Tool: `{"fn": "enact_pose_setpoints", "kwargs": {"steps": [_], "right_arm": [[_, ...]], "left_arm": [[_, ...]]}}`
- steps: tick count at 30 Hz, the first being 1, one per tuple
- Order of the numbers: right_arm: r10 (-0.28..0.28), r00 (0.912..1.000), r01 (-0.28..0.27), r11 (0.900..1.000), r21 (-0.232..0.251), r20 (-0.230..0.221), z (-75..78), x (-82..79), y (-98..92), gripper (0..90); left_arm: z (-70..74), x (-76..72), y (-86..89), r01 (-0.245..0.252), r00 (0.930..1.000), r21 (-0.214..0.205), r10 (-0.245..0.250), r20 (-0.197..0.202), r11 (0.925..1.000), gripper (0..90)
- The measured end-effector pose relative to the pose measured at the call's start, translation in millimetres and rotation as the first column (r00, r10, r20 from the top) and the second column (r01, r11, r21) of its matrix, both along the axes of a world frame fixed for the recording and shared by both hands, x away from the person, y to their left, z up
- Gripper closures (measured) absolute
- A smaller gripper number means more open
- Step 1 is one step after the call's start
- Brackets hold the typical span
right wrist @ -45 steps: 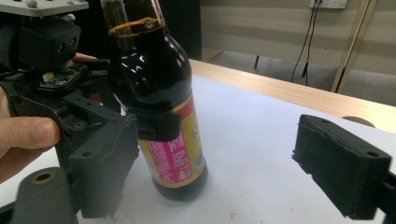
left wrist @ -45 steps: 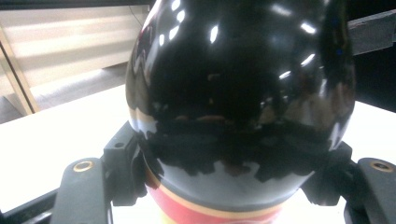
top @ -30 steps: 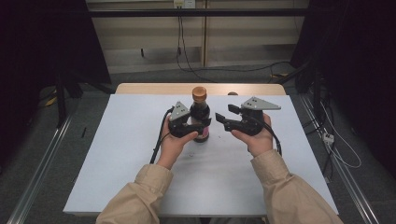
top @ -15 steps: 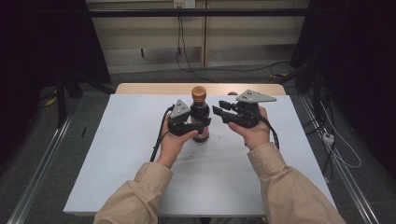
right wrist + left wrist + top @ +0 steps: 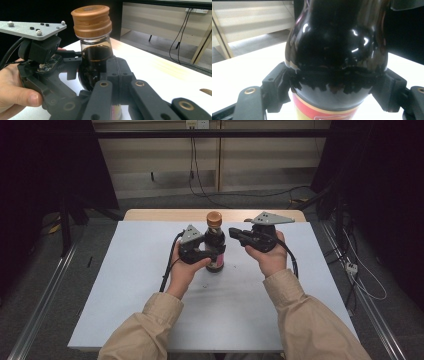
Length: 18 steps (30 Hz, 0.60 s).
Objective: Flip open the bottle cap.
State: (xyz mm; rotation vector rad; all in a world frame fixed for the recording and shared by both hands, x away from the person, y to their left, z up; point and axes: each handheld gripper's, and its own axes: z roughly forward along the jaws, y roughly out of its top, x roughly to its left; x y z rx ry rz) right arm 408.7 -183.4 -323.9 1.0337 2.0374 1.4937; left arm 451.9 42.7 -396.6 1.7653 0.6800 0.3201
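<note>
Bottle first: one dark glass bottle (image 5: pixel 215 247) with a brown ribbed screw cap (image 5: pixel 214 217) and a red and yellow label stands upright on the white table (image 5: pixel 130 270), and everything else is placed from it. In the left gripper view its cap and neck are cut off by the top edge, its label is cut off below, and the base is hidden. In the right gripper view its lower body sits behind black jaws, so the foot cannot be made out.

Hand-held grippers number two. The left hand-held gripper (image 5: pixel 337 87) is at the bottle's left side, and its black pads (image 5: pixel 275 87) stand on either side of the bottle's belly. The jaws have just been opening with the bottle between them; the pads look touching or very nearly so, and a firm pinch cannot be confirmed. The right hand-held gripper (image 5: pixel 235 232) is just to the right of the bottle's shoulder, near it but apart in the high view, its jaws having just been closing and now pressed together with nothing between them.

Two tan sleeves (image 5: pixel 150 320) come in from below the bottle. Each gripper carries one grey three-cornered plate (image 5: pixel 272 218), and one black cable (image 5: pixel 167 267) trails left of the bottle. The dark surroundings beyond the table are hard to read.
</note>
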Motion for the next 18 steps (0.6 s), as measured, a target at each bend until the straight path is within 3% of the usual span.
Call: {"fn": "enact_pose_setpoints", "kwargs": {"steps": [5,7,10,13,16,18], "right_arm": [[0.01,1.0,-0.01,0.9999,-0.008,-0.002,3.4,1.1,2.7,90.0],[0.012,0.9999,-0.012,0.9999,-0.009,0.002,4.4,1.4,4.2,90.0],[0.012,0.9999,-0.012,0.9999,-0.007,0.004,6.3,2.2,5.3,90.0],[0.017,0.9999,-0.017,0.9998,-0.013,0.002,8.1,3.1,6.2,90.0],[0.025,0.9997,-0.025,0.9994,-0.025,0.006,9.9,3.5,7.4,90.0],[0.026,0.9996,-0.026,0.9994,-0.021,0.003,10.2,3.8,7.5,90.0]], "left_arm": [[6.4,1.3,0.7,0.003,1.0,-0.023,-0.003,-0.003,0.9997,16.2],[8.7,2.1,-0.1,0.007,0.9999,0.005,-0.007,-0.009,1.0,12.5],[8.7,2.6,-1.3,0.013,0.9997,0.01,-0.013,-0.022,0.9999,5.9],[8.3,1.7,-2.4,0.0,0.9999,0.033,0.0,-0.011,0.9994,3.5],[8.2,-0.7,-5.4,-0.018,0.9996,0.088,0.016,0.023,0.996,0.5],[8.4,-1.7,-6.7,-0.022,0.9996,0.081,0.021,0.019,0.9964,2.1]]}}
